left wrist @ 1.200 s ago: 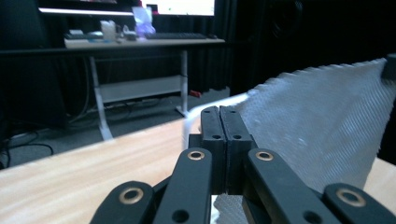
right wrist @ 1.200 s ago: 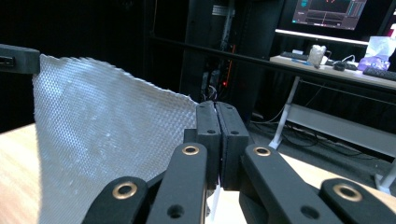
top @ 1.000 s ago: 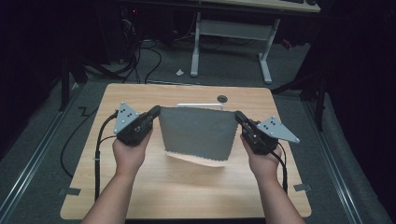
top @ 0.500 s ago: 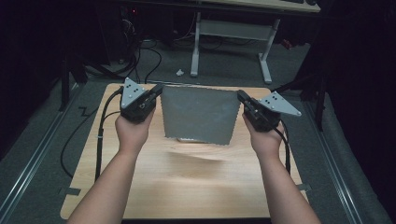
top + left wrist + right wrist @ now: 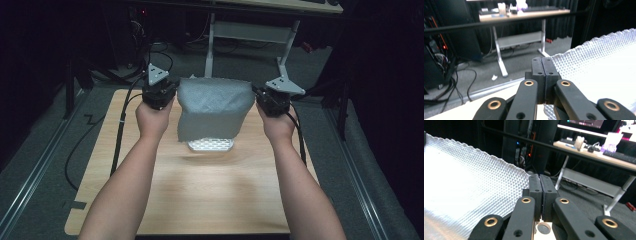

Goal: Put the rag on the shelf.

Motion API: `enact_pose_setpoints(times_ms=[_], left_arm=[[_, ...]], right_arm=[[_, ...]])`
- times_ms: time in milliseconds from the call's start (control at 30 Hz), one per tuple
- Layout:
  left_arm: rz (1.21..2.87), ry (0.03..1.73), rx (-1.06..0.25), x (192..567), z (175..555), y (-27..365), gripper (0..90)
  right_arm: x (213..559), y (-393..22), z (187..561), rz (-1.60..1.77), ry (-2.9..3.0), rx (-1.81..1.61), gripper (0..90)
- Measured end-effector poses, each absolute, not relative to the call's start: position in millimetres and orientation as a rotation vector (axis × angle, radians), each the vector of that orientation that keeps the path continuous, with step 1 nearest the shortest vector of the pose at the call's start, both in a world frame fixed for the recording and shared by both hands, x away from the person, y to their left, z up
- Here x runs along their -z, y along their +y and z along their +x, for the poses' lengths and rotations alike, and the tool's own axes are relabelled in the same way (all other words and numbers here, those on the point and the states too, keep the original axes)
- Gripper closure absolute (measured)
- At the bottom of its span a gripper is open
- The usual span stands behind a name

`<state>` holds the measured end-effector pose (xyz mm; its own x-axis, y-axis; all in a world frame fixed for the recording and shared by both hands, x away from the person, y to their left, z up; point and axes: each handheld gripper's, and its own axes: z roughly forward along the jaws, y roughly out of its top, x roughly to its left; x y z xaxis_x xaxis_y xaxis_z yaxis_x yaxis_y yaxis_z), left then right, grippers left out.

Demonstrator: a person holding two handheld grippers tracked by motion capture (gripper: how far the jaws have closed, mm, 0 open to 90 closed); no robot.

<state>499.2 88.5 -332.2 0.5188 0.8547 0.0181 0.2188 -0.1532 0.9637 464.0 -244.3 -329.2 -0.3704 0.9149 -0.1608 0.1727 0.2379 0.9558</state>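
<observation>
A silvery embossed sheet (image 5: 212, 107) hangs stretched between both grippers above the far half of the wooden table (image 5: 210, 200). Its lower end (image 5: 210, 145) curls onto the tabletop. My left gripper (image 5: 169, 93) is shut on the sheet's upper left corner, and my right gripper (image 5: 259, 98) is shut on its upper right corner. In the left gripper view the jaws (image 5: 545, 75) stand pressed together, with the sheet (image 5: 599, 65) spreading off to the right. In the right gripper view the shut jaws (image 5: 540, 192) meet the sheet (image 5: 469, 182) at its edge on the left.
A desk with white metal legs (image 5: 212, 40) stands beyond the table's far edge. Black cables (image 5: 120, 135) trail from the left gripper over the table's left side onto the grey floor. A round cable hole (image 5: 544, 228) sits in the tabletop just under the right jaws.
Both hands have moved toward the table's far edge and risen, carrying the sheet with them. The sheet now hangs more upright, with its lower end dragged farther back.
</observation>
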Motion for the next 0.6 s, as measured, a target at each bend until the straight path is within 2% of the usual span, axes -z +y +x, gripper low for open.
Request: enact_pose_setpoints(times_ms=[200, 600], left_arm=[[1.785, 0.954, -0.689, 356.4, 517.6, 80.0, 89.9], [1.831, 1.010, -0.545, 391.4, 518.5, 97.3, 89.9]], right_arm=[[349.4, -246.3, 487.1, 1.044, 1.814, -1.078, 90.0], [374.3, -239.6, 495.4, 1.054, 1.927, -1.077, 90.0]])
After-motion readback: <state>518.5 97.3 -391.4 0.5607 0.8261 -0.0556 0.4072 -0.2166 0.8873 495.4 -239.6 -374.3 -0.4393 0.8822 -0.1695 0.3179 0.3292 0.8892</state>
